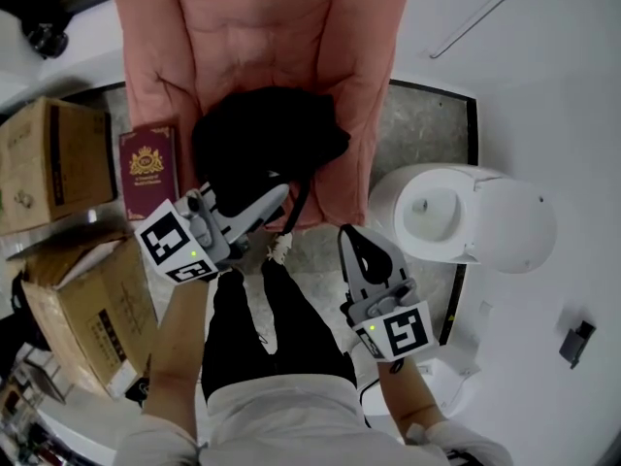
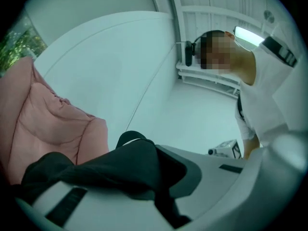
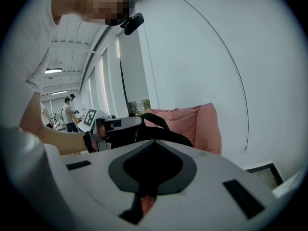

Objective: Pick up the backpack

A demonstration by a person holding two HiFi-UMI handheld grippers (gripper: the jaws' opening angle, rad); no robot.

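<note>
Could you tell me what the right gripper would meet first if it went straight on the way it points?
The right gripper would probably meet the black backpack strap held by the left gripper first, then the pink chair; depth is unclear.

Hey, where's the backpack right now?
In the head view the black backpack lies centre frame on the pink padded seat, right of the maroon booklet, with the left gripper shut on its near edge.

One backpack (image 1: 262, 139), one pink cushion (image 1: 262, 27), two cardboard boxes (image 1: 49, 158) (image 1: 92, 314), one booklet (image 1: 147, 168), two tools (image 1: 279, 195) (image 1: 351, 233)
</note>
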